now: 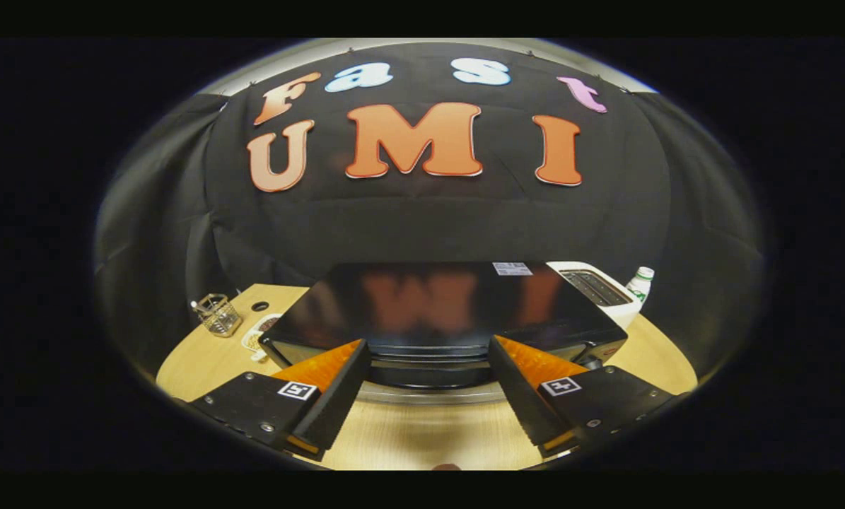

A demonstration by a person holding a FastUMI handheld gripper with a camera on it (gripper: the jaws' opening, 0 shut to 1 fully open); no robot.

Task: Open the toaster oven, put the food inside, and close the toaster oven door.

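A black toaster oven (436,304) stands on the wooden table (422,431), seen from above its glossy top. Its front edge with the door handle (429,362) lies between my fingertips. My gripper (429,350) is open, one finger on each side of the handle's middle, with a wide gap and neither finger pressing on it. A plate with food (259,334) sits to the left of the oven, partly hidden by it. Whether the door is open or closed cannot be told from this angle.
A white slot toaster (599,290) stands behind the oven on the right, with a white bottle (641,283) beside it. A small glass holder (218,314) sits far left on the table, near a round hole (259,306). Black cloth walls surround the table.
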